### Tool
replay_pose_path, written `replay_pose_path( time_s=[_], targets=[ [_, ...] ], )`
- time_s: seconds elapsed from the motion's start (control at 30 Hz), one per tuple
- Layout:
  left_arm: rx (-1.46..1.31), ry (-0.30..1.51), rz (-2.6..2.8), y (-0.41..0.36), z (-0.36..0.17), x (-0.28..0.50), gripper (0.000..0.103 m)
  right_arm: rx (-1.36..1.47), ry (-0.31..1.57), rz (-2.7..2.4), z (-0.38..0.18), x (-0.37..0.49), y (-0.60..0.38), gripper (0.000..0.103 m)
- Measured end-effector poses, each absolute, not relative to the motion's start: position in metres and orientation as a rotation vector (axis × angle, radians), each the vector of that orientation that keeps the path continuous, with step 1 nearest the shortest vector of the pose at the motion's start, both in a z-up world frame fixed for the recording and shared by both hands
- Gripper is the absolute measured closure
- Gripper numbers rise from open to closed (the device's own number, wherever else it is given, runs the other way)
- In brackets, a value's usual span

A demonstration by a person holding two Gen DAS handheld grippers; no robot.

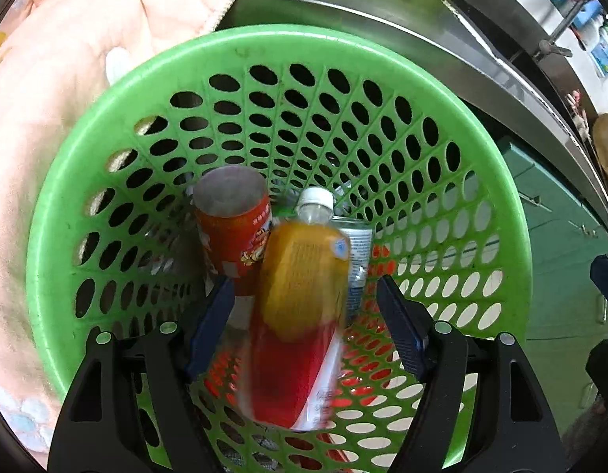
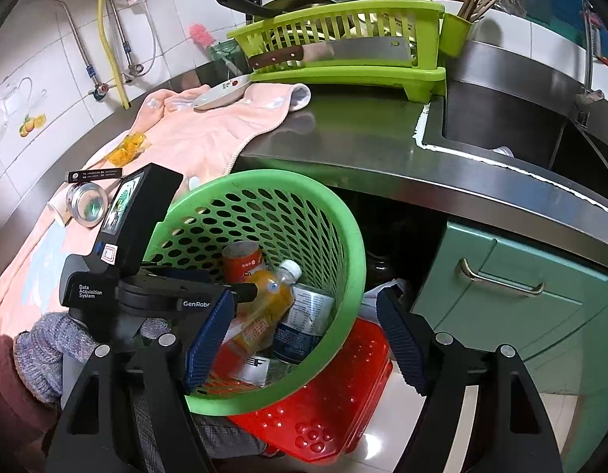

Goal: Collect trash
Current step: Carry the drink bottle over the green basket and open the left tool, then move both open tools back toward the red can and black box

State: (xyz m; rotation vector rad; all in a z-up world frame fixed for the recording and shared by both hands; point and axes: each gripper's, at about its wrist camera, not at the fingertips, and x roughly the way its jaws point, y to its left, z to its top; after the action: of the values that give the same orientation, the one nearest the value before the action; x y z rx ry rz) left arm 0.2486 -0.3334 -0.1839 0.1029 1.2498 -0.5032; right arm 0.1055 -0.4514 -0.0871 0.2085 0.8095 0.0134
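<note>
A steel counter crossed the upper frame, a pink towel draped over its left part and a lime slatted dish rack holding a cleaver behind. Below it, centre frame, sat the round green perforated plastic basket, resting on a red dimpled stool. Inside lay a blurred orange-drink bottle, a red can and a clear labelled bottle. The left gripper hovered over the basket, jaws apart around the blurred bottle without touching it. The right gripper stood apart too, empty.
</note>
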Motion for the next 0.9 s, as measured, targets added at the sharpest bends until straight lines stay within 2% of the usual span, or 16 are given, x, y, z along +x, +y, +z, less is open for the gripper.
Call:
replay_pose_path(
  time_s=[0.5, 0.9],
  targets=[
    [0.058, 1.135, -0.514, -0.274, -0.122, 0.222, 0.03, 0.209, 0.768, 0.037, -0.065, 0.104, -0.43, 0.031],
    [-0.024, 1.054, -0.421, -0.172, -0.083, 0.195, 0.029, 0.149, 0.765, 0.163, -0.049, 0.128, -0.368, 0.031]
  ],
)
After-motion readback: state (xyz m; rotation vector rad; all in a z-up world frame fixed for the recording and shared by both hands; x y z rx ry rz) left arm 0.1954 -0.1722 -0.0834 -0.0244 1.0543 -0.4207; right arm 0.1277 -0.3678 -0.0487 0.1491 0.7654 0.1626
